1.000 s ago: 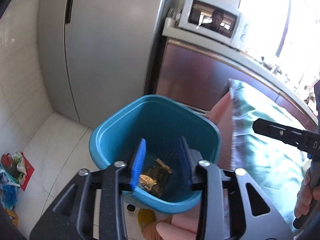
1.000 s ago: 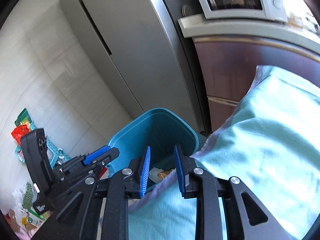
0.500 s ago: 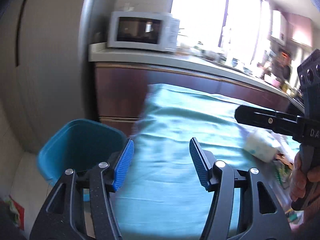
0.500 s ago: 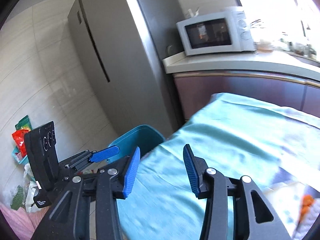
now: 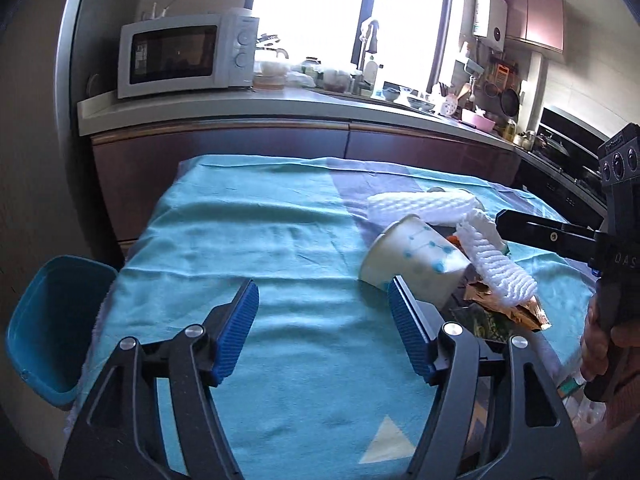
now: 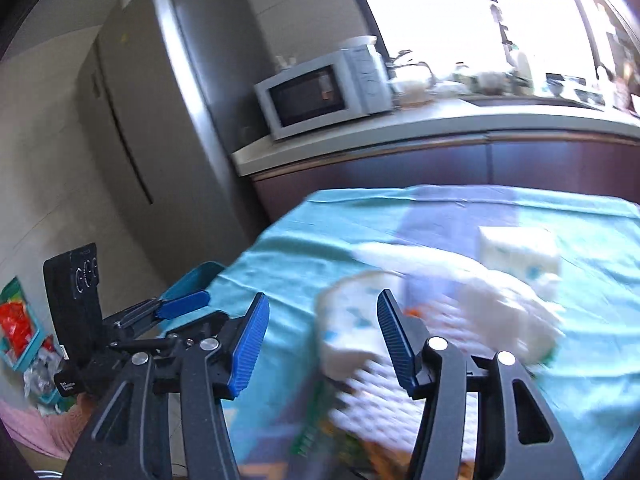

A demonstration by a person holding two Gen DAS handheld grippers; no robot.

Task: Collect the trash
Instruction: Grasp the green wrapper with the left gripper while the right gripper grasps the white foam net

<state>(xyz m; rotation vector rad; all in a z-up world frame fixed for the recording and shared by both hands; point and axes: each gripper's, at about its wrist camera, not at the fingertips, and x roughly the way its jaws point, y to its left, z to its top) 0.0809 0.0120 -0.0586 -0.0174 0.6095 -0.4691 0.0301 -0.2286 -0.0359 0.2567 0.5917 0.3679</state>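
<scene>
Kitchen setting, with a table under a teal cloth (image 5: 248, 240) standing before a dark-fronted counter. Trash, one heap, toward the table's right edge: a paper cup (image 5: 416, 258) with a blue dot pattern, lying on its side, mouth toward the far-left corner; white foam fruit netting (image 5: 496, 264) draped over the cup's base end and a second piece (image 5: 424, 206) behind it; gold foil wrappers (image 5: 516, 308) and a dark green packet (image 5: 486, 322) under the netting, toward the near edge. The right wrist view shows the same heap blurred, plus a second white cup (image 6: 518, 254) lying farther back. Blue bin (image 5: 52, 324), on the floor off the table's left edge, its contents not visible. Left gripper (image 5: 322, 332): jaws spread wide, nothing between them, over bare cloth near the table's near edge, its right blue pad just beside the cup. Right gripper (image 6: 322, 340): jaws likewise wide apart, holding nothing, directly over the heap. White microwave (image 5: 188, 54) on the counter's left end; steel refrigerator (image 6: 160, 128) left of the counter; sunlit window behind the cluttered worktop.
</scene>
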